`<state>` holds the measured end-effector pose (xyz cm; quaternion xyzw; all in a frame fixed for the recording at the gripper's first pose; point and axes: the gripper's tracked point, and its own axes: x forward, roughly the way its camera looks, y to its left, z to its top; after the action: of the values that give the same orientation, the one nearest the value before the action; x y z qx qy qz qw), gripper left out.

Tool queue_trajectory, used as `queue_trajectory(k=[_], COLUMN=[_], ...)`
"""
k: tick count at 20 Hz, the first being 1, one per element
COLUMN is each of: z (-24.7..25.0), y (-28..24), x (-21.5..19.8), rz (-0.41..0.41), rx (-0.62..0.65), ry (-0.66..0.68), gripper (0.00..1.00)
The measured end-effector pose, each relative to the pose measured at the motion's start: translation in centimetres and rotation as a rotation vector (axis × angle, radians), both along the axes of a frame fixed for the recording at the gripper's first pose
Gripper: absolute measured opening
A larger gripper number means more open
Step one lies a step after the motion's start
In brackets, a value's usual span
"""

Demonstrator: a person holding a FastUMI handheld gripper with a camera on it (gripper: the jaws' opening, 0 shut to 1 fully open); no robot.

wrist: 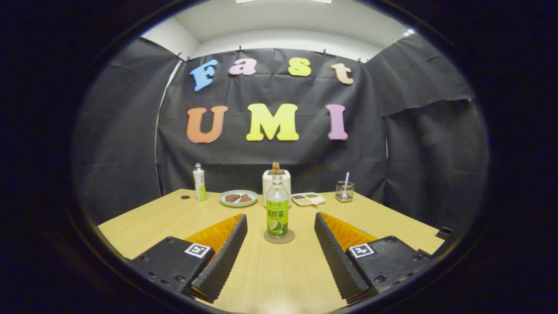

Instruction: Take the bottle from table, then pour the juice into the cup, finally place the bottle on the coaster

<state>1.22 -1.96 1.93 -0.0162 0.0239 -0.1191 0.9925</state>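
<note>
The bottle (277, 208) is seen upright on the round coaster (279, 237) at the centre of the frame, just ahead of the fingers (226, 253) and untouched by them. The gripper (280, 226) is spread wide, released, above the tabletop (279, 279).

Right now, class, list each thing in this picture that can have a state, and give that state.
Gripper: open, fingers either side of the bottle, not touching it.
Bottle: upright on the coaster, no cap visible.
Coaster: flat on the table, under the bottle.
White bottle: upright, capped.
Plate: holds two brown pieces.
Glass: upright, straw in it.
</note>
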Motion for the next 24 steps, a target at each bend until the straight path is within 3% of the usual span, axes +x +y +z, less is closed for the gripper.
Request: queue_trajectory(k=[11, 24], z=[-1.7, -1.8], y=[1.5, 1.5], x=[-1.9, -2.1], rz=[0.051, 0.052], rx=[0.007, -0.001], ry=[-0.036, -0.065], gripper=[0.99, 1.0])
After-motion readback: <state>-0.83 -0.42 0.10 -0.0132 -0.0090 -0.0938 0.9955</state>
